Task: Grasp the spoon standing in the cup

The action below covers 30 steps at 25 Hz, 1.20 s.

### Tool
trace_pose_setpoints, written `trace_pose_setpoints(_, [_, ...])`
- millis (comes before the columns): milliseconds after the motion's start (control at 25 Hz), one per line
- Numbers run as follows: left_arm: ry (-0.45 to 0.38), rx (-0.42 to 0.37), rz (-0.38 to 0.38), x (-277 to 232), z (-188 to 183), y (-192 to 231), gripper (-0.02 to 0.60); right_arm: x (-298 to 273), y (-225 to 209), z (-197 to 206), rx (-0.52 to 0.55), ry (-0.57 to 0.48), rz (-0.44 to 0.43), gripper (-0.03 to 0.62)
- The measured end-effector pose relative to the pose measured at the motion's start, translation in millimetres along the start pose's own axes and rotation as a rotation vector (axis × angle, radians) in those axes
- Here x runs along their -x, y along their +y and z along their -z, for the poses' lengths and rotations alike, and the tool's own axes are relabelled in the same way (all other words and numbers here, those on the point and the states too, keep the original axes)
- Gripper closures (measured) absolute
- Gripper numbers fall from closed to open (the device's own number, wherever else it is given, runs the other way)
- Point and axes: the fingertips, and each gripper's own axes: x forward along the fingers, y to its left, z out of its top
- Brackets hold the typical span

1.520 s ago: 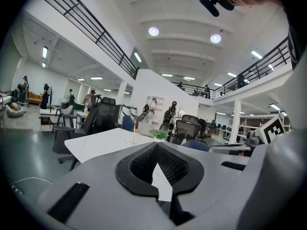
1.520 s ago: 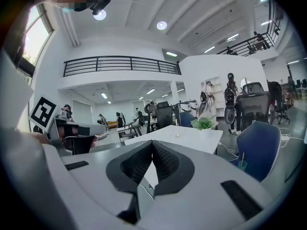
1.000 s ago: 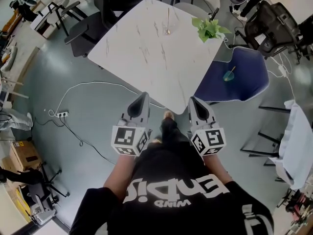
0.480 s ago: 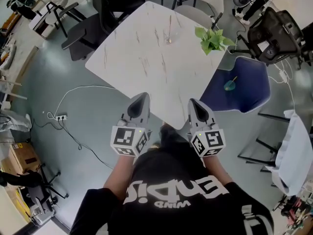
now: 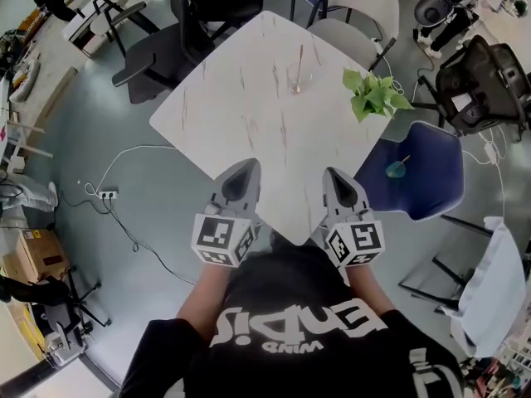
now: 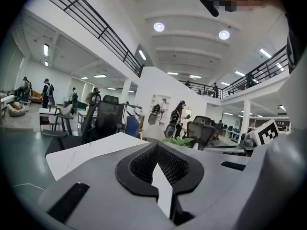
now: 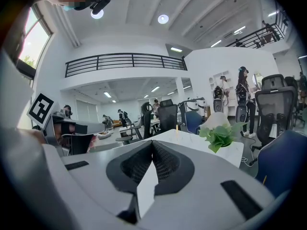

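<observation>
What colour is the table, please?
The table is white with faint dark streaks, clearest in the head view.

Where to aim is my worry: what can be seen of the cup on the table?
The cup looks like small clear glass, upright on the white marbled table toward its far side, apart from the green plant to the right. A thin spoon stands in it, nearly upright. Only table and spoon touch it; finer detail is too small to tell.
</observation>
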Motion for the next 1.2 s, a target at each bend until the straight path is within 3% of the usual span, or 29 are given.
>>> trace_pose_setpoints(440, [0.021, -0.015, -0.041, -37.7, -5.6, 22.1, 0.568, -49.5, -10.5, -5.5, -0.001, 0.025, -0.077, 0.582])
trace_pose_setpoints(760, [0.037, -0.046, 0.010, -58.2, -11.2, 39.1, 0.568, -73.3, -12.7, -16.7, -0.001, -0.012, -0.050, 0.580])
trace_pose_setpoints(1200, [0.066, -0.029, 0.057, -77.4, -2.8, 50.7, 0.568, -88.1, -14.1, -12.0, -0.049, -0.007, -0.038, 0.562])
